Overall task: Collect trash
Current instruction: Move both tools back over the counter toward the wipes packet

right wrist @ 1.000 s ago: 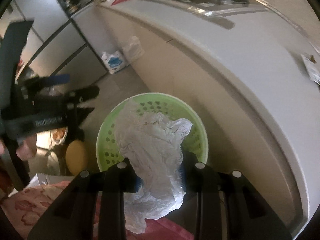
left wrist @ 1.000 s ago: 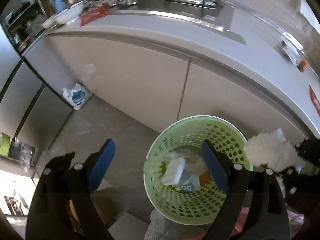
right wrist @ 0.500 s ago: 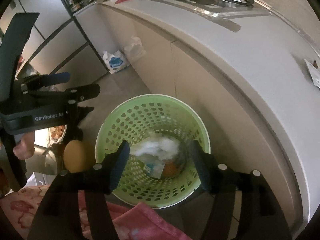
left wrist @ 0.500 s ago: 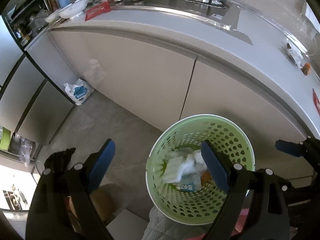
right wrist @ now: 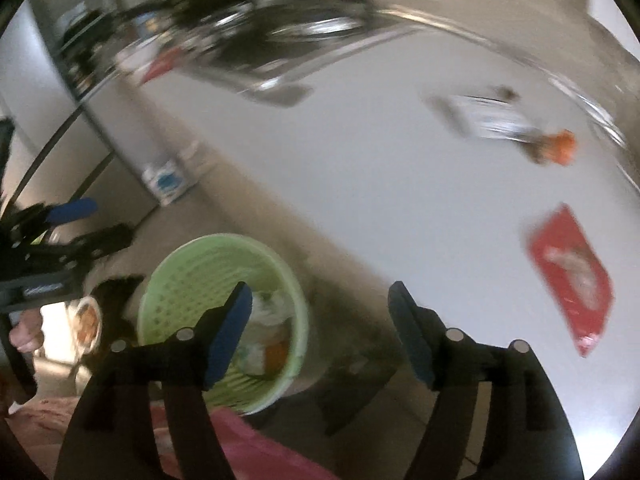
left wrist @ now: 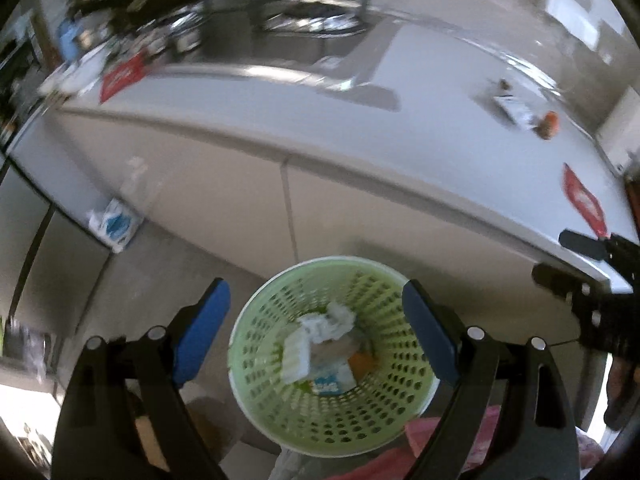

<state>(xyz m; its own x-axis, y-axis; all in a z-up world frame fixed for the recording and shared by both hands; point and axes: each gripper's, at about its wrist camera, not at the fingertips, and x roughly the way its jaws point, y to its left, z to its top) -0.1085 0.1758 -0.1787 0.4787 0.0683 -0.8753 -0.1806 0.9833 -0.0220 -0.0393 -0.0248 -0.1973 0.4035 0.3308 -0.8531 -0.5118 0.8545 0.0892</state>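
Note:
A green perforated basket (left wrist: 256,392) (right wrist: 168,280) stands on the floor by the counter, with crumpled white tissue (left wrist: 332,322) (right wrist: 276,304) and other wrappers inside. Above it my left gripper (left wrist: 316,328) hangs open and empty. My right gripper (right wrist: 320,328) is over the basket's right edge, its jaws opening with nothing between them; it also shows at the right of the left wrist view (left wrist: 580,264). On the grey counter (right wrist: 360,168) lie a red packet (right wrist: 568,276) (left wrist: 582,200), a white wrapper (right wrist: 488,116) (left wrist: 512,108) and an orange scrap (right wrist: 560,148) (left wrist: 550,122).
A stove (left wrist: 312,20) with pans sits at the counter's far end, another red packet (left wrist: 122,76) near it. A white and blue bag (left wrist: 114,224) (right wrist: 166,182) lies on the floor by the cabinets. Pink cloth (right wrist: 256,448) is at the bottom edge.
My right gripper let the white tissue drop into the basket, opened, then swung right and up toward the counter. The left gripper rose a little and stayed open.

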